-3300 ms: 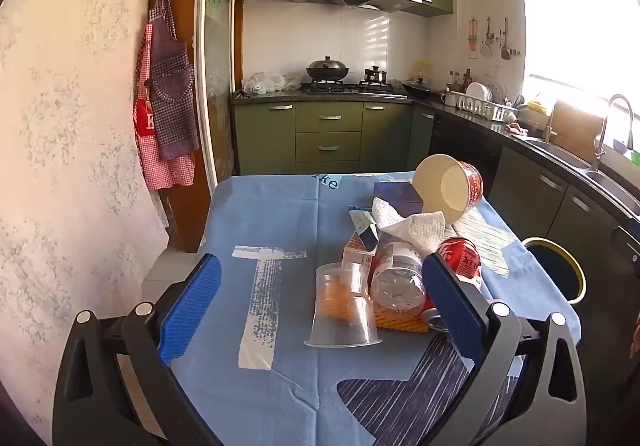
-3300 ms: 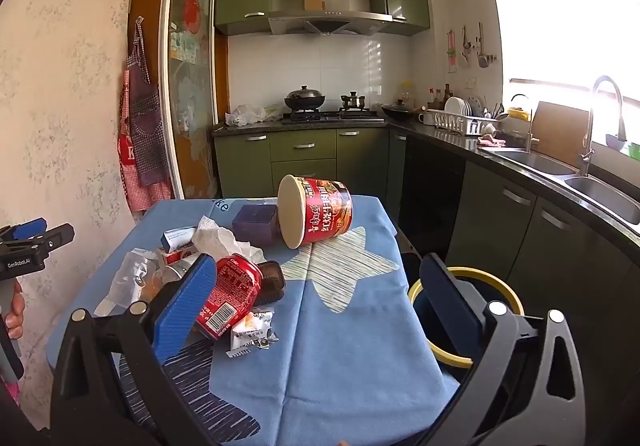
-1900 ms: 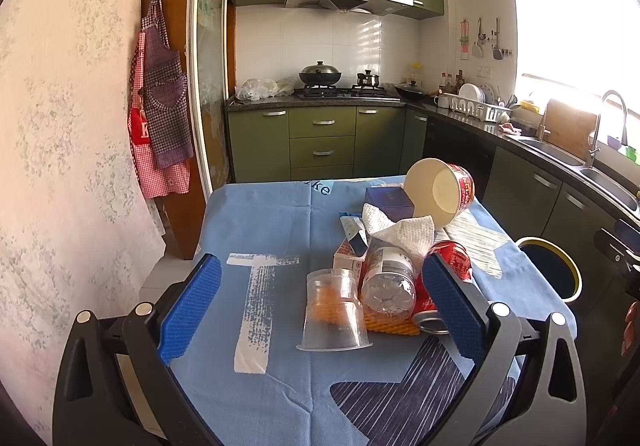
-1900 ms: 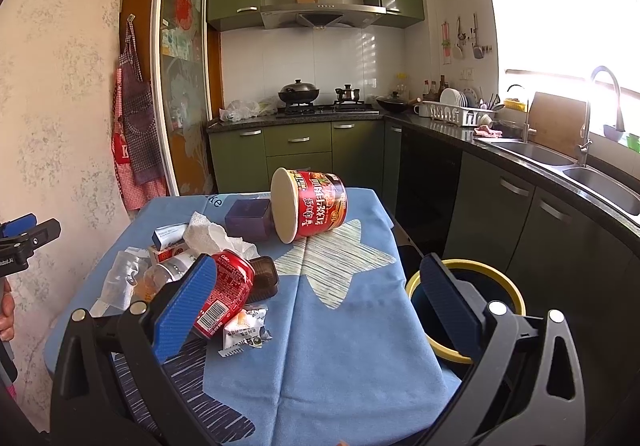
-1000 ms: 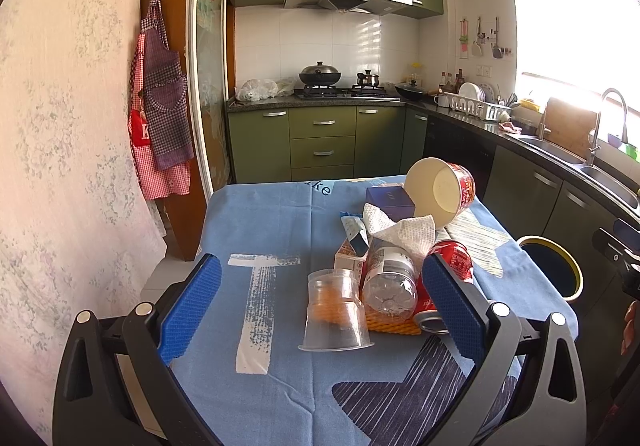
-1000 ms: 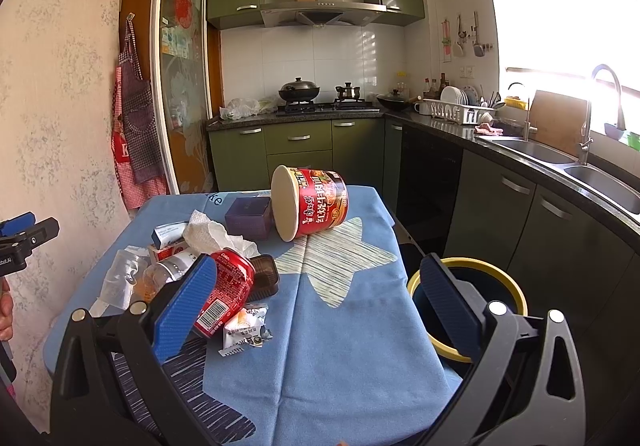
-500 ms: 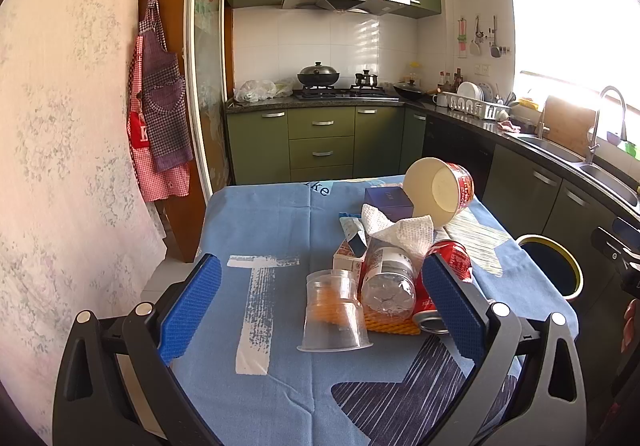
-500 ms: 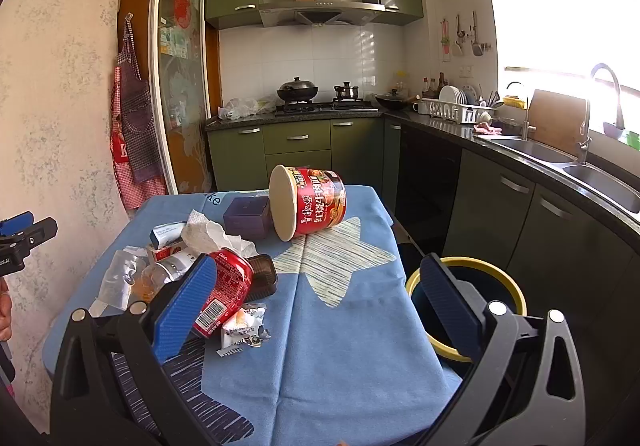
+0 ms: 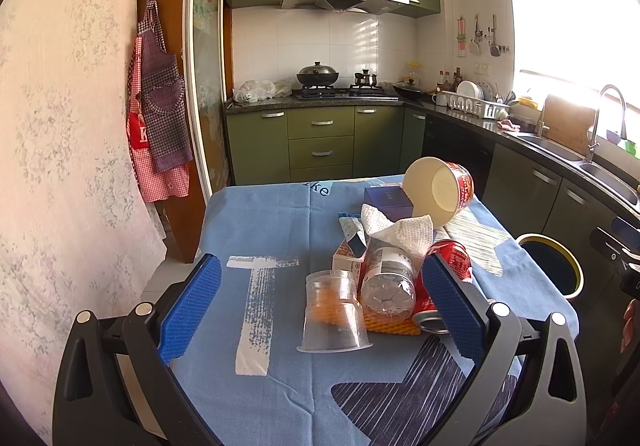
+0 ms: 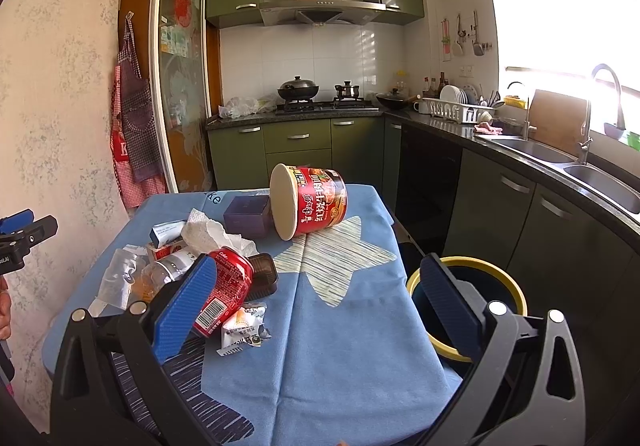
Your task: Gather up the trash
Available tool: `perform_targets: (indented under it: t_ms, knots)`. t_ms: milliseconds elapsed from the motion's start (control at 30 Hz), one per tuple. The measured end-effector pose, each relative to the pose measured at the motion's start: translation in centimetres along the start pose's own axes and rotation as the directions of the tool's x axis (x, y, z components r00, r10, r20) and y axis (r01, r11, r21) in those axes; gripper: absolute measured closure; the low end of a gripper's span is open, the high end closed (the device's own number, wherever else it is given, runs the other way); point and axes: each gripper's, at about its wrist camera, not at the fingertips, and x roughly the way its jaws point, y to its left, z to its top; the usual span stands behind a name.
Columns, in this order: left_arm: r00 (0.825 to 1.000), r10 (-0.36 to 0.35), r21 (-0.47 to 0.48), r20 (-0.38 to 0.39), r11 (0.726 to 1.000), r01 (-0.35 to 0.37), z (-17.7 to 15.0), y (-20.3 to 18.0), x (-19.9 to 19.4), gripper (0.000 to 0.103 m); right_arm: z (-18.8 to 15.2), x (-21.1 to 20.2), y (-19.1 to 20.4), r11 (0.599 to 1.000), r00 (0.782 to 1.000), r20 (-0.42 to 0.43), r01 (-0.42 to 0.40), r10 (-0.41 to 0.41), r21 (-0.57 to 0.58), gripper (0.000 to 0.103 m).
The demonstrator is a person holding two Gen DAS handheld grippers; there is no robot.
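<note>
Two hand-held grippers are hovering over a blue-clothed kitchen table (image 9: 264,221) where a heap of trash is waiting. The left gripper (image 9: 320,302) is hanging with its blue pads spread wide and gripping nothing; an upturned clear plastic cup (image 9: 334,316) is standing on the cloth between its fingers, with a clear plastic bottle (image 9: 388,284) lying just beside it at three o'clock. The right gripper (image 10: 320,306) is likewise gaping and empty-handed. A red cola can (image 10: 224,292) is lying on its side at nine o'clock in the right view, partly behind the blue left pad, and a crumpled snack wrapper (image 10: 242,330) is touching its lower end. At twelve o'clock a red instant-noodle tub (image 10: 310,199) is lying tipped over, beside a small purple box (image 10: 246,215) and a crumpled paper towel (image 10: 212,236). A yellow-rimmed trash bin (image 10: 516,288) is standing on the floor off the table's edge, at three o'clock.
</note>
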Motion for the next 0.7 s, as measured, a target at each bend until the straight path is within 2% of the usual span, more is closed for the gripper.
perform_targets:
  t_ms: [200,367,500,700]
  knots:
    - [1.0,-0.004,-0.007,-0.023,1.0,0.004,0.2,0.4,1.0,0.004,-0.1,0.8,0.0,1.0,1.0,-0.016,0.009,-0.009,-0.005,0.006]
    - [0.998,-0.017,-0.041,-0.064,0.999,0.015,1.5,1.7,4.3,0.004,0.6,3.4,0.5,0.999,0.999,-0.033,0.033,-0.034,-0.037,0.006]
    - [0.998,-0.003,-0.045,-0.068,0.999,0.0,3.3,3.2,8.0,0.004,2.3,6.9,1.1,0.996,0.998,-0.047,0.046,-0.05,-0.076,0.006]
    - [0.998,0.023,-0.042,-0.054,0.999,-0.025,6.5,5.2,14.1,0.004,5.5,14.3,2.5,0.989,0.993,-0.097,0.055,-0.069,-0.139,0.006]
